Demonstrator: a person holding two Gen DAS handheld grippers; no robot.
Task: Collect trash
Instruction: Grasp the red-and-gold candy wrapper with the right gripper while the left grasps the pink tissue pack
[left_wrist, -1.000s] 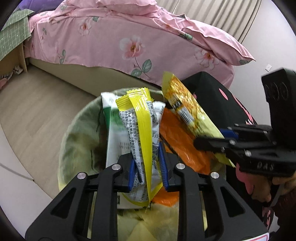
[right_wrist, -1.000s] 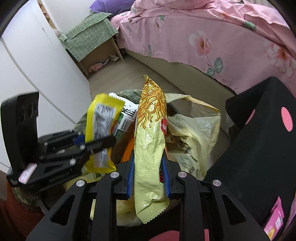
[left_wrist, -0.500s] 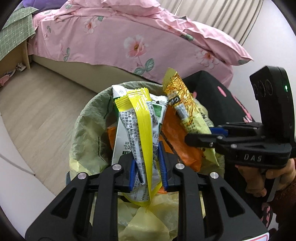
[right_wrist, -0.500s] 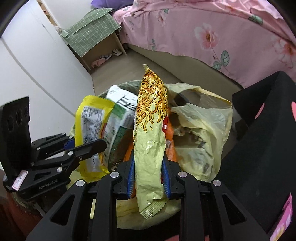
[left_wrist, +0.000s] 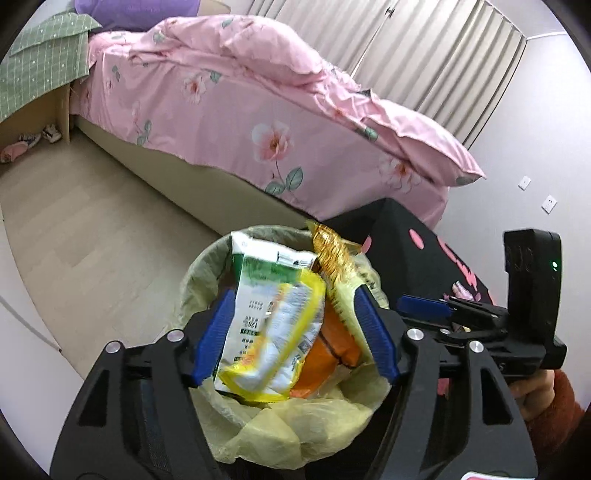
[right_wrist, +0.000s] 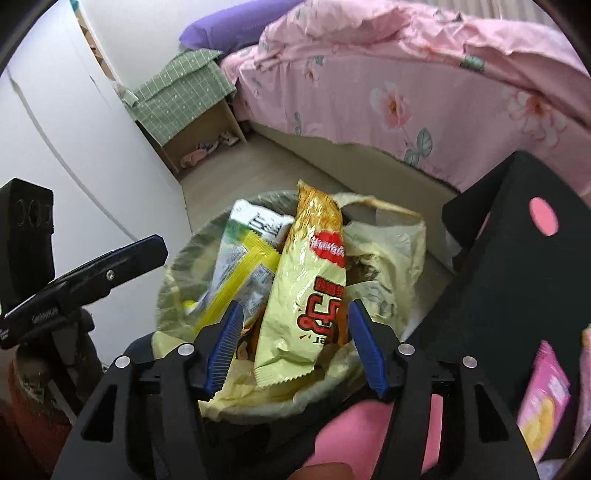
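Both claws have just been opening over the bin (left_wrist: 207, 266), and each wrapper now lies loose between spread pads, gripped by neither. The left claw (left_wrist: 295, 336) frames the yellow wrapper (left_wrist: 280, 332); the right claw (right_wrist: 291, 343) frames the pale noodle packet (right_wrist: 314, 295). To finish the drop cleanly, I would lift each claw straight away without snagging the yellow liner bag (right_wrist: 384, 251). The packets are crinkled, glossy and light, piled high in the bin with the noodle packet's top pointing to twelve o'clock.
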